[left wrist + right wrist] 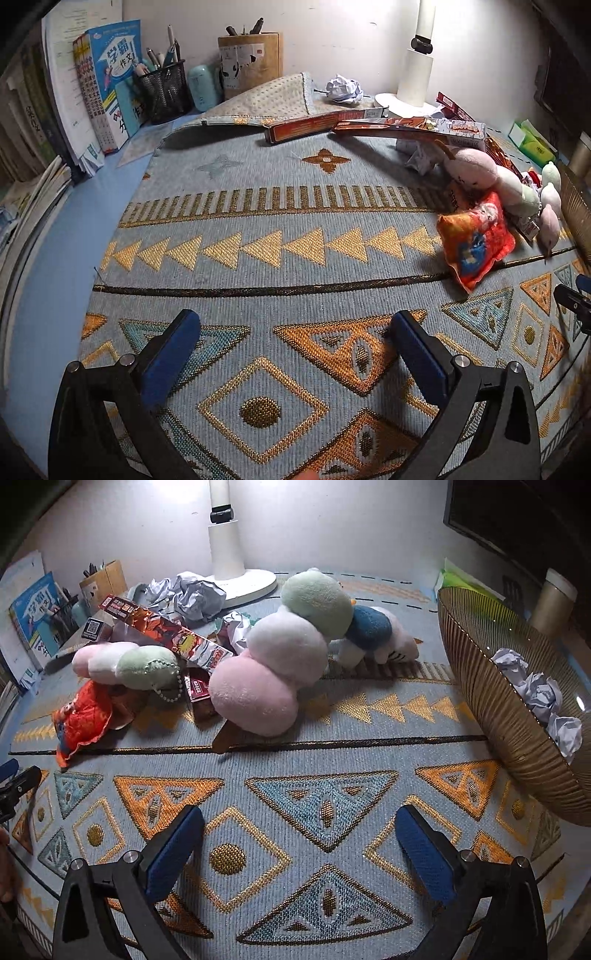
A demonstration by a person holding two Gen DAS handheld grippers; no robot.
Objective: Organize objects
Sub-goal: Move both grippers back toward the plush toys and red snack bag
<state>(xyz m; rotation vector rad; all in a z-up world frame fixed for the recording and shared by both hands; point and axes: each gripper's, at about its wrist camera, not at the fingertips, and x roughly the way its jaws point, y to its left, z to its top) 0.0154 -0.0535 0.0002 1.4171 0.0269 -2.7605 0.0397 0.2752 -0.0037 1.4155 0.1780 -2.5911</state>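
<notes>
A ribbed golden bowl sits at the right edge of the patterned mat, tilted toward the camera, and holds several crumpled paper balls. More crumpled paper lies loose on the mat beside the white lamp base. Between that and the bowl is the clutter: a large pink, white and green plush, a smaller plush of the same colours with a bead chain, a blue and white plush, a long printed box leaning over the pile, and an orange snack bag nearest the left gripper. At the tabletop's back left a black mesh cup holds pens, and a brown box beside it holds more. The left gripper and right gripper both hover over bare mat with jaws spread wide, holding nothing.
</notes>
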